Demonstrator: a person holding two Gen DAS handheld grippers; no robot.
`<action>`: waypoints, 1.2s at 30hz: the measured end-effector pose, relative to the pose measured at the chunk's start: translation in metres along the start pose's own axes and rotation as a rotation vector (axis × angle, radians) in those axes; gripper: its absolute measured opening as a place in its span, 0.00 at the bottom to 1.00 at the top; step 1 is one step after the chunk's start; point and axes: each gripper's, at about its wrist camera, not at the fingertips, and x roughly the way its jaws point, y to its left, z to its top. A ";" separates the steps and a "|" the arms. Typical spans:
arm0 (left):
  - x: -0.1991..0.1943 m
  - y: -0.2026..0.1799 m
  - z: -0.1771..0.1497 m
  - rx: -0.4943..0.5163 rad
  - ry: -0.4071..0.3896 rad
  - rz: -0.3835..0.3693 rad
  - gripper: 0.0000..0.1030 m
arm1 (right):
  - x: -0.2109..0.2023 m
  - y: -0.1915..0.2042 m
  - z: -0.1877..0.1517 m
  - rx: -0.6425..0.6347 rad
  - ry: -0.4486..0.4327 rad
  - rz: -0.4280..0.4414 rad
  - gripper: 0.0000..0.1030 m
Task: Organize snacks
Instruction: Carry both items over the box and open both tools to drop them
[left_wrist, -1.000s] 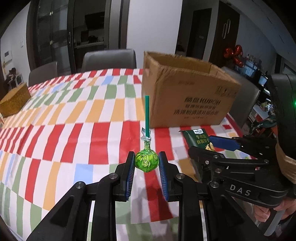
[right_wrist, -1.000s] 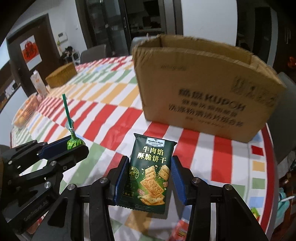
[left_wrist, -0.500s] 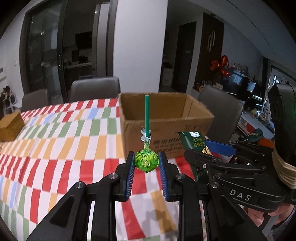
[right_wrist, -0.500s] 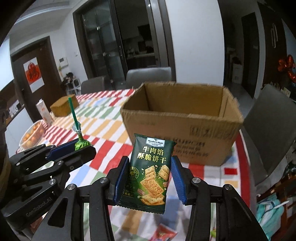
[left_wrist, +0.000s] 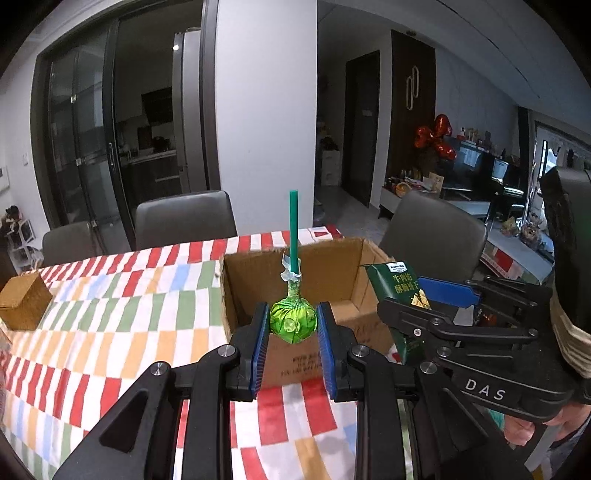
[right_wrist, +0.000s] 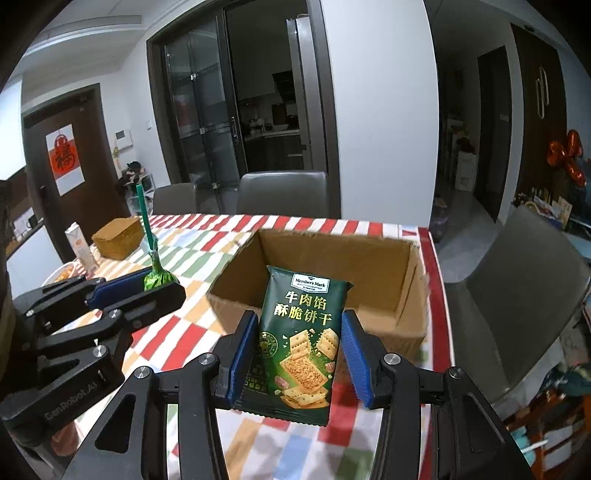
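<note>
Striped in red, white, green and orange, the tablecloth (left_wrist: 110, 332) covered a dining table ringed by grey chairs (left_wrist: 184, 218), with dark glass doors behind. An open cardboard box (right_wrist: 410, 280) stood near the table's far right corner, its flaps up and its inside in shadow.

The left gripper (left_wrist: 293, 332) was held above the cloth at the box's near side, its blue pads clamped on a green-wrapped lollipop (left_wrist: 293, 321) whose green stick pointed straight up. Just beside it, the right gripper (right_wrist: 298, 354) was closed on a dark green cracker packet (right_wrist: 301, 343), held upright and off the table, in front of the box's near wall. Neither snack was inside the box.

Farther along the table's left edge sat a woven brown box (right_wrist: 116, 236), with a small carton (right_wrist: 79, 243) standing near it. Red foil balloons (left_wrist: 434, 136) hung by the dark cabinets at the back right.
</note>
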 end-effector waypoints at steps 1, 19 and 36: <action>0.003 0.000 0.004 -0.003 0.004 -0.003 0.25 | 0.001 -0.003 0.004 0.002 -0.001 -0.001 0.46; 0.084 0.011 0.045 -0.007 0.148 0.002 0.25 | 0.061 -0.036 0.059 0.002 0.081 -0.077 0.46; 0.033 0.008 0.011 -0.023 0.099 0.027 0.51 | 0.013 -0.015 0.013 -0.053 0.024 -0.107 0.57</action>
